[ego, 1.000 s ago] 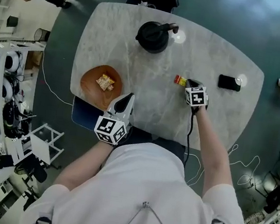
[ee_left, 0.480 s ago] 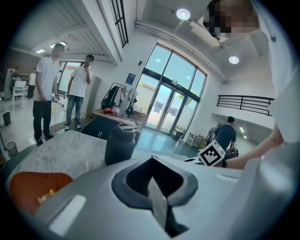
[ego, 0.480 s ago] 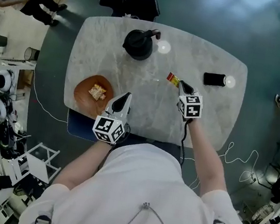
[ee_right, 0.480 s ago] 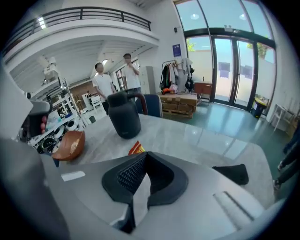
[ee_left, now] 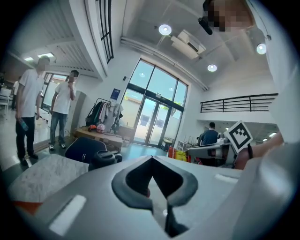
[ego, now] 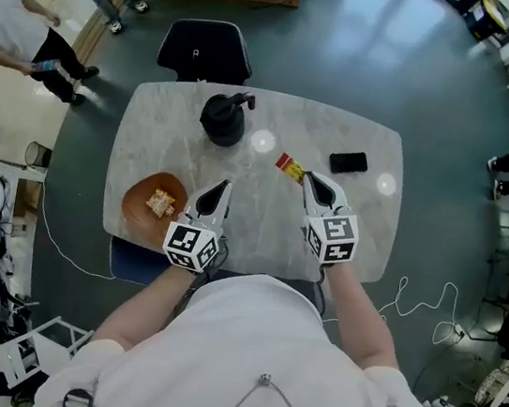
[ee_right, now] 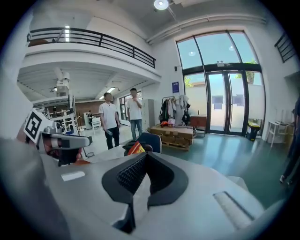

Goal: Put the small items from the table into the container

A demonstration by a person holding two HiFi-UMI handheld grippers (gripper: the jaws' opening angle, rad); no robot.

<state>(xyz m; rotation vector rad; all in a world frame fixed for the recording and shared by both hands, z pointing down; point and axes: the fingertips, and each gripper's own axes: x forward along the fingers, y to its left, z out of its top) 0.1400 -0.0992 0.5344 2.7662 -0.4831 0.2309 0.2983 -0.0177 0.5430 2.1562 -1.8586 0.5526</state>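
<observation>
In the head view my right gripper (ego: 306,176) hangs above the middle of the marble table (ego: 364,233), shut on a small red and yellow packet (ego: 288,166). The packet's corner pokes out past the jaw tips in the right gripper view (ee_right: 136,148), where the right gripper (ee_right: 144,154) points across the room. An orange bowl (ego: 136,213) with a snack packet (ego: 159,202) in it sits at the table's near left. My left gripper (ego: 224,187) floats just right of the bowl, and in its own view (ee_left: 152,158) the jaws meet with nothing between them.
A black kettle (ego: 224,118) stands at the table's far side and a flat black device (ego: 348,162) lies to the right of the held packet. A dark chair (ego: 205,49) is pushed in at the far edge. People stand at the upper left; a cable (ego: 416,298) trails on the floor.
My right gripper has lifted the red and yellow packet off the table and carried it upward. The left gripper has also risen a little. The bowl, kettle and black device stay put.
</observation>
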